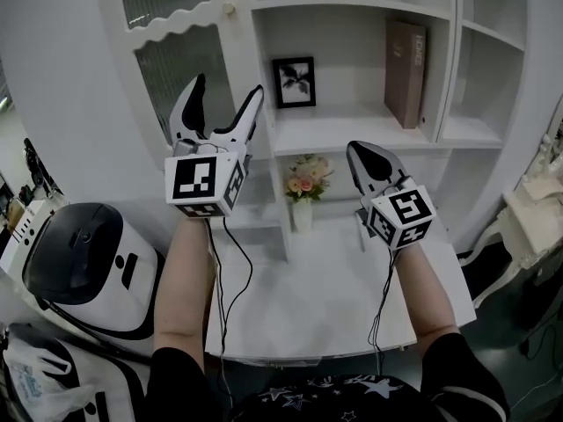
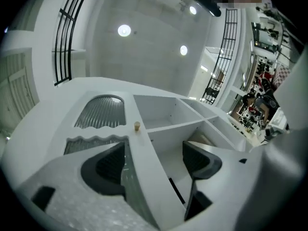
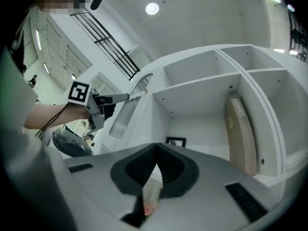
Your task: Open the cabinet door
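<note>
The white cabinet has a ribbed-glass door (image 1: 176,60) on its left side, shut, with a small round knob (image 1: 229,9) on its right stile. My left gripper (image 1: 229,88) is raised in front of the door, below the knob, open with nothing gripped. In the left gripper view the knob (image 2: 137,126) sits just above the gap of the left gripper (image 2: 151,154), and the door's stile runs between the two pads without touching them. My right gripper (image 1: 359,150) hangs lower, before the open shelves, shut on nothing. In the right gripper view the right gripper's (image 3: 155,154) tips meet.
The open shelves hold a framed picture (image 1: 294,81) and a brown book (image 1: 405,70). A vase of flowers (image 1: 303,187) stands on the white desk (image 1: 325,288). A white rounded appliance (image 1: 84,266) sits at the left, a white chair (image 1: 528,218) at the right.
</note>
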Motion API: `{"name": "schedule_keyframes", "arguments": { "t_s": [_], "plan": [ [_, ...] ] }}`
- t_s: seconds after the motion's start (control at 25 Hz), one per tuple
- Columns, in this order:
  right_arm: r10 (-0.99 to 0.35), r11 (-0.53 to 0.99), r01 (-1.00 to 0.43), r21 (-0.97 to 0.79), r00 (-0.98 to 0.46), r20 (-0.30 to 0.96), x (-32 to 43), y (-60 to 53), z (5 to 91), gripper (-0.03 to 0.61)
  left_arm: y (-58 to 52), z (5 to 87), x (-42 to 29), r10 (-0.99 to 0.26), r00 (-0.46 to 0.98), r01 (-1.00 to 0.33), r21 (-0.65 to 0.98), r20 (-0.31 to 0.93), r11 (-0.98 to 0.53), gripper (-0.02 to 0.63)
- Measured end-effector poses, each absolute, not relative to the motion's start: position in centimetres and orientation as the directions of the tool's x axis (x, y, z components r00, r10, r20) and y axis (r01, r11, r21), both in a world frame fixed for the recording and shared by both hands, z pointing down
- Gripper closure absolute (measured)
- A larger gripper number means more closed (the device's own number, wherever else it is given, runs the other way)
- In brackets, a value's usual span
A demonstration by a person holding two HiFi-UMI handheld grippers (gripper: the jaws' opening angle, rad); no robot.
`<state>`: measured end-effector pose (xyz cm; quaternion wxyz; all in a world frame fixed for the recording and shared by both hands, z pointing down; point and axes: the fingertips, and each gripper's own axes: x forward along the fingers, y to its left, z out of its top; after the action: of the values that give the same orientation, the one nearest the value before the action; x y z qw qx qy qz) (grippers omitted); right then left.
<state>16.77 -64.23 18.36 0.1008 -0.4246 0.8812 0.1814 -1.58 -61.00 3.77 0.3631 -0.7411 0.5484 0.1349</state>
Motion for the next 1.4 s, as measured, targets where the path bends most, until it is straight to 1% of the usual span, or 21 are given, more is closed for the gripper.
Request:
{"name": "schedule_keyframes", "arguments": {
  "t_s": [0.16, 0.28, 0.4, 0.48, 0.52, 0.64, 0.76, 0.84, 0.92, 0.96, 1.08, 1.12, 1.24, 1.4],
  "plan": [
    [-0.704, 0.577, -0.782, 0.235, -0.622, -0.341, 16.4, -65.3, 17.7, 0.572, -63.0, 0.3, -1.1, -0.704, 0.368, -0.904, -0.412, -0.608, -0.116, 0.23],
    [-0.701, 0.574, -0.783, 0.24, -0.621, -0.351, 16.3, -65.5, 17.2, 0.572, -64.0, -2.7, -1.0, -0.687, 0.349, -0.909, -0.408, -0.637, -0.084, 0.275],
    [-0.701, 0.57, -0.784, 0.246, -0.62, -0.352, 16.2, -65.7, 16.9, 0.572, -64.9, -4.9, -0.8, -0.678, 0.335, -0.911, -0.409, -0.654, -0.055, 0.284],
    [-0.701, 0.566, -0.785, 0.252, -0.619, -0.354, 16.2, -65.8, 16.8, 0.572, -65.5, -5.7, -1.0, -0.682, 0.313, -0.913, -0.407, -0.661, -0.025, 0.321],
    [-0.702, 0.564, -0.786, 0.254, -0.618, -0.355, 16.3, -65.9, 16.8, 0.572, -65.8, -6.0, -1.1, -0.685, 0.3, -0.916, -0.402, -0.664, -0.012, 0.333],
    [-0.704, 0.56, -0.789, 0.253, -0.614, -0.358, 16.5, -65.9, 16.7, 0.572, -66.6, -6.7, -1.7, -0.69, 0.267, -0.925, -0.379, -0.673, 0.012, 0.339],
    [-0.704, 0.554, -0.791, 0.259, -0.611, -0.362, 16.7, -65.8, 16.7, 0.572, -66.6, -7.3, -1.9, -0.676, 0.257, -0.933, -0.36, -0.69, 0.012, 0.366],
    [-0.706, 0.549, -0.796, 0.256, -0.605, -0.368, 17.0, -65.8, 16.7, 0.572, -66.6, -7.6, -2.1, -0.674, 0.244, -0.934, -0.355, -0.697, 0.03, 0.401],
    [-0.71, 0.545, -0.801, 0.247, -0.598, -0.372, 17.2, -65.9, 16.6, 0.572, -66.9, -7.9, -2.3, -0.683, 0.221, -0.933, -0.354, -0.696, 0.059, 0.453],
    [-0.711, 0.544, -0.803, 0.244, -0.596, -0.374, 17.3, -66.0, 16.6, 0.572, -67.1, -7.9, -2.3, -0.689, 0.213, -0.931, -0.358, -0.693, 0.072, 0.465],
    [-0.709, 0.548, -0.801, 0.241, -0.597, -0.376, 17.5, -66.2, 16.8, 0.572, -67.4, -8.0, -1.8, -0.703, 0.208, -0.923, -0.375, -0.68, 0.09, 0.483],
    [-0.709, 0.549, -0.801, 0.238, -0.598, -0.375, 17.6, -66.2, 16.8, 0.572, -67.4, -8.0, -1.8, -0.704, 0.204, -0.924, -0.371, -0.681, 0.09, 0.499],
    [-0.712, 0.551, -0.803, 0.228, -0.595, -0.372, 17.8, -66.2, 17.1, 0.572, -67.4, -8.1, -1.9, -0.706, 0.184, -0.936, -0.341, -0.683, 0.085, 0.52],
    [-0.708, 0.557, -0.8, 0.223, -0.597, -0.377, 17.9, -65.9, 17.2, 0.572, -67.4, -7.9, -2.0, -0.735, 0.209, -0.932, -0.359, -0.646, 0.05, 0.528]
  ]
}}
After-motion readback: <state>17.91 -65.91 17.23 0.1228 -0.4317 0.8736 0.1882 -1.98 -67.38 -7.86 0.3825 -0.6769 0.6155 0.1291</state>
